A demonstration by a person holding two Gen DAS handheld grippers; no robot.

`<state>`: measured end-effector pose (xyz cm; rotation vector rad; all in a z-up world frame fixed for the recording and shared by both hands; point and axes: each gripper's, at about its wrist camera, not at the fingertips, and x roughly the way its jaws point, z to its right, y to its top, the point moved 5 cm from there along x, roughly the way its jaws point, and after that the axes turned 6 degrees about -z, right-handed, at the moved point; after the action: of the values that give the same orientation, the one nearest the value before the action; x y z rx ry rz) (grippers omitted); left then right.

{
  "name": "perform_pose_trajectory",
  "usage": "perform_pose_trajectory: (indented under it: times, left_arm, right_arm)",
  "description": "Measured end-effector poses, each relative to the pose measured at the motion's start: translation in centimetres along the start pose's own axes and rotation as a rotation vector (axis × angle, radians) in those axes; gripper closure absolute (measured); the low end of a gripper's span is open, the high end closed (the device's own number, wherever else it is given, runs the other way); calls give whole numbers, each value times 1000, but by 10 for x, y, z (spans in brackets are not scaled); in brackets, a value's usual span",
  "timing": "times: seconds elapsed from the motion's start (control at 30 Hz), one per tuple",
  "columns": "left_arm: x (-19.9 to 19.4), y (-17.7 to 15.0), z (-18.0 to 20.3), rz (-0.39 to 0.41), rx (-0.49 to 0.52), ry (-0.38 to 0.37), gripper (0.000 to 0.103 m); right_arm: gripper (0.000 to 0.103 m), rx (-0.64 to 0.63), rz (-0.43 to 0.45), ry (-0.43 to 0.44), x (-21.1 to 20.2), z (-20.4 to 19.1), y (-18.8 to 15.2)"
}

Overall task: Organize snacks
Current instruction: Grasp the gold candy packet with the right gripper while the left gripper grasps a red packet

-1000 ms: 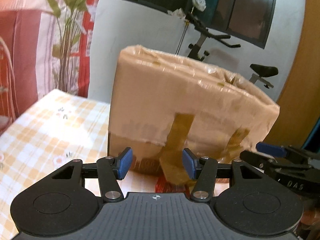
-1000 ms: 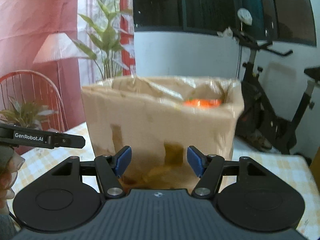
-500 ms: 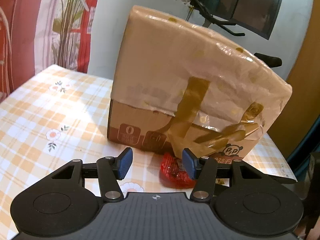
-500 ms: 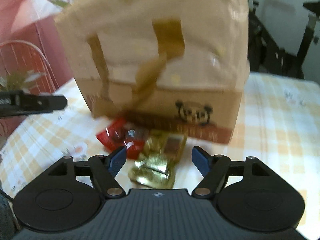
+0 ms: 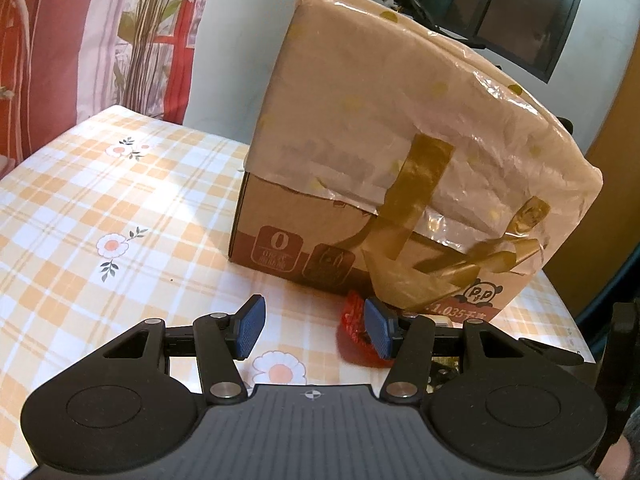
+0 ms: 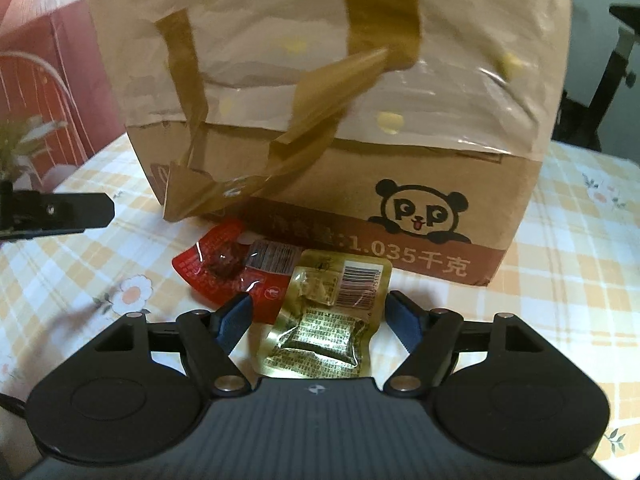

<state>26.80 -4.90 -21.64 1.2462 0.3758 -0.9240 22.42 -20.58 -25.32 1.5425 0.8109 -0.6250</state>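
Right tool [image 6: 316,318] jaws opening, gold pack between them, pads not touching. Left tool [image 5: 312,328] open, empty. Box [image 6: 320,120] on the counter [image 6: 580,240]; gold pack [image 6: 324,320] and red pack [image 6: 232,276] lie just before it, overlapping. Straddle gold by its edges, clear of red, then close.

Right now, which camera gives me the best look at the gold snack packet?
The right wrist view: the gold snack packet lies in plain sight between the opening jaws, label and barcode showing. The left wrist view shows none of it clearly.
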Motion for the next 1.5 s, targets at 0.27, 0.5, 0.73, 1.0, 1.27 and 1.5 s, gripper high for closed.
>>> perform_pose_trajectory:
  times: [0.27, 0.5, 0.73, 1.0, 1.27, 1.5]
  left_arm:
    - [2, -5, 4, -23, 12, 3, 46]
    - [8, -13, 11, -62, 30, 5, 46]
    - [30, -6, 15, -88, 94, 53, 46]
    - [65, -6, 40, -114, 162, 106, 46]
    - [87, -13, 46, -124, 191, 190, 46]
    - [96, -11, 56, -104, 208, 220, 57]
  right_arm:
    - [36, -56, 46, -42, -4, -1, -9]
    - [49, 21, 81, 14, -18, 14, -18]
    - [50, 80, 138, 16, -34, 33, -26]
    - [50, 101, 176, 56, -39, 35, -26]
    - [50, 99, 219, 90, -47, 36, -28]
    - [50, 94, 219, 102, -46, 33, -28]
